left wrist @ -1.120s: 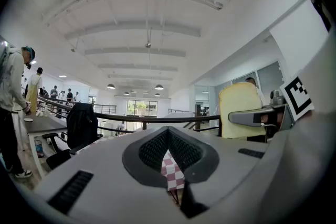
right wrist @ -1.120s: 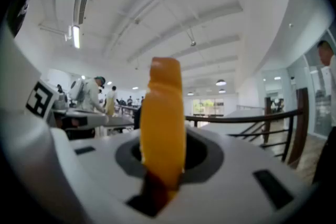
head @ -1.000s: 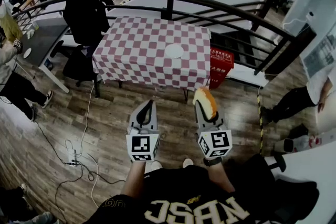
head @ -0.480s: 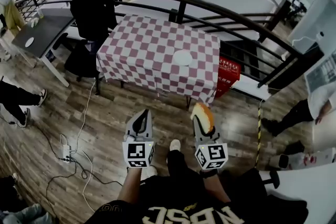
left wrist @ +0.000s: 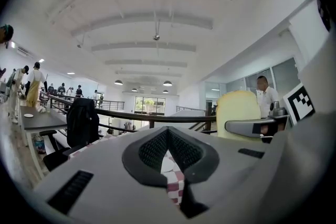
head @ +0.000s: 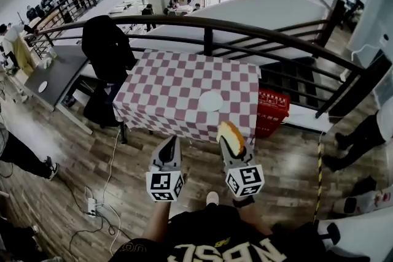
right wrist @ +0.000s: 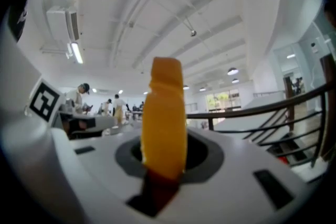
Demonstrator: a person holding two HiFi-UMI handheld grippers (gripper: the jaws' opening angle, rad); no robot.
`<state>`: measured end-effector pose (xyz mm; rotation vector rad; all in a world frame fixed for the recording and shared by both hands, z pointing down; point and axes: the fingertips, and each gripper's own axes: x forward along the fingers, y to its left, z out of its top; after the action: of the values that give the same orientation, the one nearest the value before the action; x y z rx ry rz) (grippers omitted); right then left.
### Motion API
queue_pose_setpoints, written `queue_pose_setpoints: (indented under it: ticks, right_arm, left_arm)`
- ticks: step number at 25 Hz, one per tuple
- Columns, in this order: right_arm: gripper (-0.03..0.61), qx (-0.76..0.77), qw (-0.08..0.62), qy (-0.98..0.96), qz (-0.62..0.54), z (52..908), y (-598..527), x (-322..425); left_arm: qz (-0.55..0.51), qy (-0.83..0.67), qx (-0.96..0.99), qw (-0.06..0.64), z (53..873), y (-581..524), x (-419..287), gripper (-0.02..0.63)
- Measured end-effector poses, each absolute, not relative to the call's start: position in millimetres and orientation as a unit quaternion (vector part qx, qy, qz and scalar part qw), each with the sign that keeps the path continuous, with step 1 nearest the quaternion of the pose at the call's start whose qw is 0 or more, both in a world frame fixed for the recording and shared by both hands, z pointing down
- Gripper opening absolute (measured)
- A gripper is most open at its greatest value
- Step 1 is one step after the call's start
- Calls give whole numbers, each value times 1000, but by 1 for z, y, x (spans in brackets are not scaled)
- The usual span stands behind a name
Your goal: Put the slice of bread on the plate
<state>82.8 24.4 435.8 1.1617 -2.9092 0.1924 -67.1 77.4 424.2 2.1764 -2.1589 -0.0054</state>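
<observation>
I hold my left gripper and my right gripper out ahead of my chest, side by side and apart, both pointing level. My left forearm runs straight out behind its gripper. The left jaws meet at the tips with nothing between them. The right jaws are clamped on the slice of bread, which stands upright between them.

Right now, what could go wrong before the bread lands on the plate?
1. The right claw pinches the bread by one end only. Most of the slice stands free beyond the jaws, so it may flop or slip out.
2. The slice is held on edge, and the plate is a small target on the table. Released without a turn, it could tip off the plate.
3. Cables lie on the floor to the left, a possible trip hazard.
</observation>
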Motion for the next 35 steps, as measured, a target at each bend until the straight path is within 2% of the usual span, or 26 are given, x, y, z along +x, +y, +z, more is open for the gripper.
queue_pose_setpoints:
  ticks: [9,17,27,35]
  right_arm:
    - [98,368,8,-923,110,469,-28,100]
    - [98,370,29,-922,110,479,-69,78]
    - [98,433,24,-896,92,470,-184,16]
    - [98,439,51,-892,94,483,-235,-47]
  left_arm:
    - [32,-682,728,57,450,16,-25,18]
    - [34,-652,754,66,467,-50,-25,18]
    - [6,-613,788,54,453,-174,-99,18]
    - [-6,-604,793,77,463,-238,-167,18]
